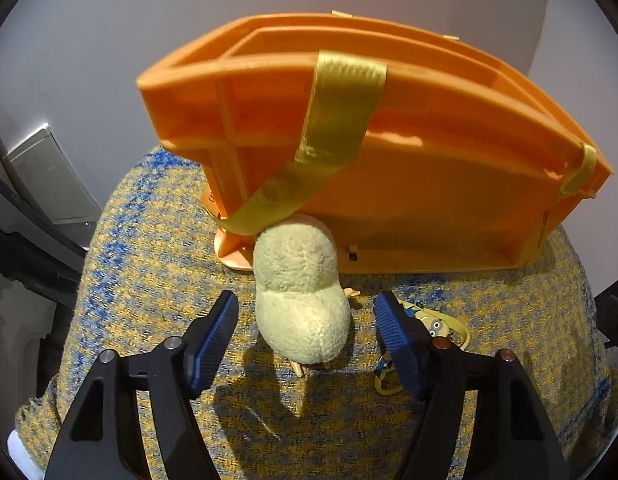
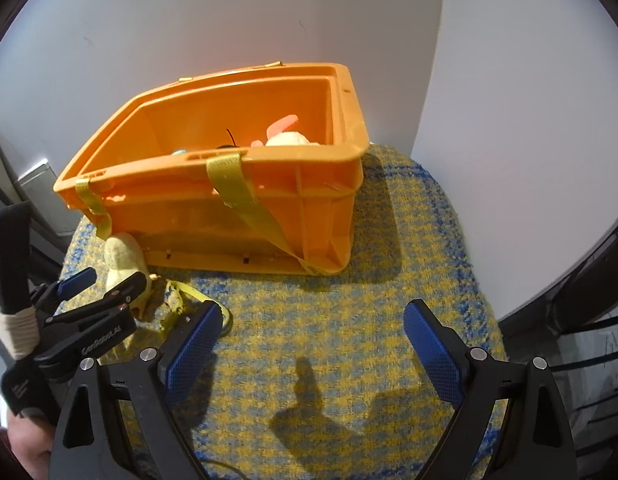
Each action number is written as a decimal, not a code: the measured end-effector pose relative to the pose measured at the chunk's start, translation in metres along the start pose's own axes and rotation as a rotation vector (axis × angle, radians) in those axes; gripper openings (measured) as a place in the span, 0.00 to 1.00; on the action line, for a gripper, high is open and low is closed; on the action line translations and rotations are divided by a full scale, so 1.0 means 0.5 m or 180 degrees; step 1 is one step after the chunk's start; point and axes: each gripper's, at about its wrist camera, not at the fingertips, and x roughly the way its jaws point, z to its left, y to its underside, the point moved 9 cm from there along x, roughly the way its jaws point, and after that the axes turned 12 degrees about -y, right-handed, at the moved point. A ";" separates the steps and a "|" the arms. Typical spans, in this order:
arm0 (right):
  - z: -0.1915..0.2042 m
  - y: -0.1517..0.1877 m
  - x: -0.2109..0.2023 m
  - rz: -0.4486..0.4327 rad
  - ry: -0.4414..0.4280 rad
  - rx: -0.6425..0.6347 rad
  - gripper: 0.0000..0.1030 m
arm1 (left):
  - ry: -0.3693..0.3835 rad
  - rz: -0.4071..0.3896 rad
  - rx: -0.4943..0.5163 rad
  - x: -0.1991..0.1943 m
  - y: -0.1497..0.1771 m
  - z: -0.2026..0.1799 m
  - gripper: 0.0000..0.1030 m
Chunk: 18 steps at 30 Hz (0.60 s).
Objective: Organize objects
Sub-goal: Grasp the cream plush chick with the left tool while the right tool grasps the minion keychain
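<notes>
Beside one crate (image 1: 429,200), one plush (image 1: 301,300), perhaps one lanyard (image 1: 441,326)

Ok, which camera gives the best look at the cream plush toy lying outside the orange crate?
The left wrist view: the cream plush toy sits centred and large between the open pads. The right wrist view shows the toy small at the left edge, partly hidden by the left hand-held gripper.

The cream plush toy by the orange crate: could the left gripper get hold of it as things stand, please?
Probably yes. The plush toy already lies between the left gripper's open fingers with nothing across them. The crate stands just behind it, and its yellow strap brushes the toy's far end.
</notes>
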 end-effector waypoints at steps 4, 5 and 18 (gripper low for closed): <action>-0.003 0.006 -0.001 0.0012 0.0025 -0.0003 0.90 | -0.0008 0.0076 -0.0008 0.015 0.006 -0.005 0.59; -0.004 0.005 -0.001 0.0015 0.0026 -0.0003 0.90 | -0.0008 0.0085 -0.0015 0.017 0.007 -0.005 0.58; 0.012 0.006 0.014 0.0050 -0.0046 0.0019 0.90 | -0.0055 0.0094 0.0046 -0.013 0.025 0.009 0.48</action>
